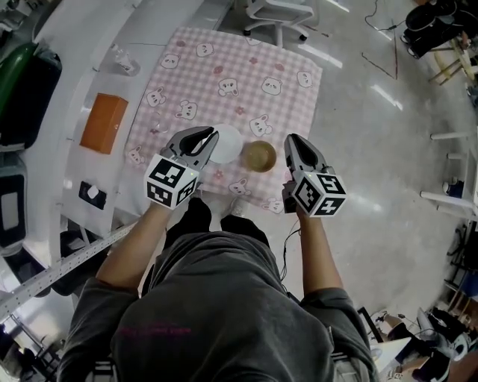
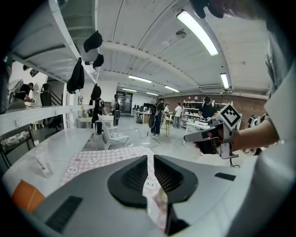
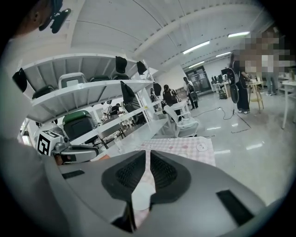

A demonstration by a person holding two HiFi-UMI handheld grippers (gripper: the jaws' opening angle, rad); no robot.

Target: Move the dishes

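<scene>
On a table under a pink checked cloth with bear prints (image 1: 246, 82), a white dish (image 1: 227, 143) and a brown bowl (image 1: 258, 156) sit side by side near the front edge. My left gripper (image 1: 210, 134) hovers over the white dish's left rim, shut and holding nothing. My right gripper (image 1: 292, 140) hangs just right of the brown bowl, also shut and empty. In the left gripper view, the closed left gripper (image 2: 149, 161) leaves a slit showing only cloth (image 2: 92, 160). The right gripper view shows the right gripper (image 3: 148, 159) closed, with the white dish (image 3: 141, 198) below it.
A white counter runs along the left with an orange block (image 1: 104, 122) and a clear plastic cup (image 1: 123, 60). A green case (image 1: 21, 74) sits further left. A white office chair (image 1: 278, 15) stands behind the table. Glossy floor lies to the right.
</scene>
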